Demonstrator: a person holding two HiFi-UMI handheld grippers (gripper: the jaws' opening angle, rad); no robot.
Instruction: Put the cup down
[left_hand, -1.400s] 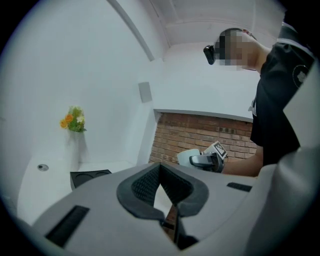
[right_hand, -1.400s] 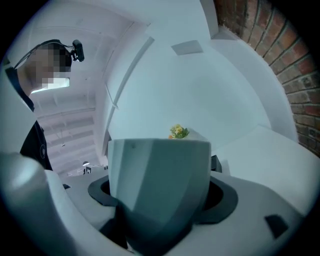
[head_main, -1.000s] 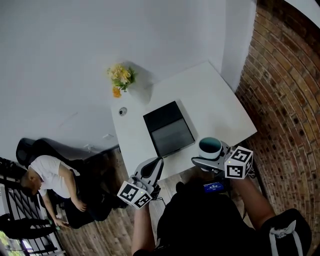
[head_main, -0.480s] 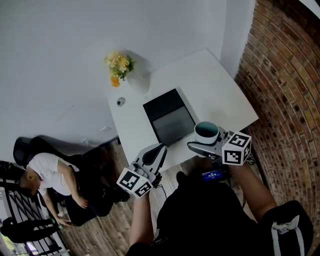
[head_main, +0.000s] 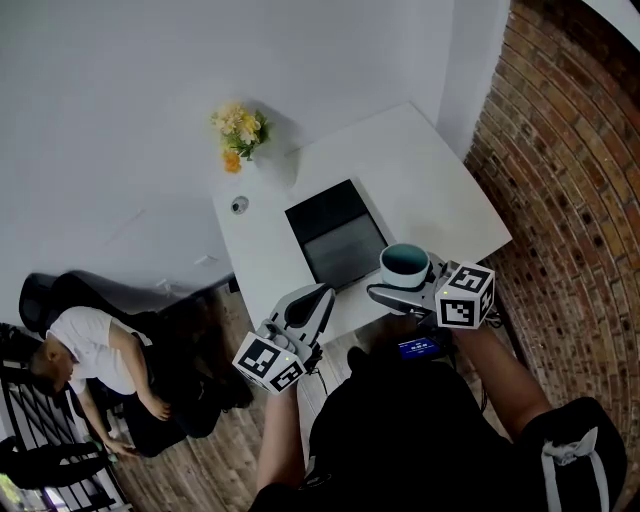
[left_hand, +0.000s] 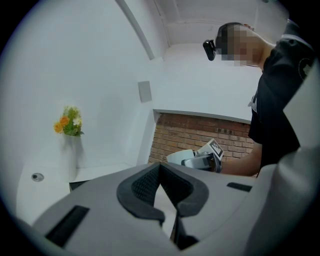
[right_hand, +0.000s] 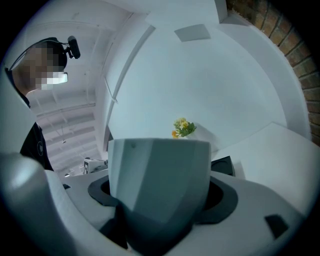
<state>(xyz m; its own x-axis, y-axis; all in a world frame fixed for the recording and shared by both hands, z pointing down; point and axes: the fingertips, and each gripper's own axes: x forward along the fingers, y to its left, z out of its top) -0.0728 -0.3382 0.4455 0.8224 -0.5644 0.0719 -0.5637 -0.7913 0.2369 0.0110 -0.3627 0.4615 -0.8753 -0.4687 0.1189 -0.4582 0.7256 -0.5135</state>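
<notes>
Nearest, left gripper (head_main: 312, 300) hangs off the near table edge, over the floor. Its jaws are together with nothing between them, so it is idle. Right gripper (head_main: 402, 292) is clamped on the cup (right_hand: 159, 180), jaws on both sides of the lower body. The cup is upright, pale outside and teal inside, mouth up.

In the head view the cup sits over the near right corner of the white table (head_main: 430, 190). It looks to be held in the air, not resting, though the gap to the tabletop cannot be read.

Just beyond it, mid-table, lies a black flat panel (head_main: 335, 235), close to the cup but apart from it. Bare tabletop lies to the right of that. Further back are a small round object (head_main: 238, 205) and flowers (head_main: 240, 132) at the far corner by the white wall. A seated person (head_main: 85, 345) is off to the left, and a brick wall (head_main: 570, 150) is on the right.

Progress: the cup is grasped and carried over the table, but not set down. What is left, as I judge it, is to lower it onto bare tabletop clear of the panel, open the jaws and back off.
</notes>
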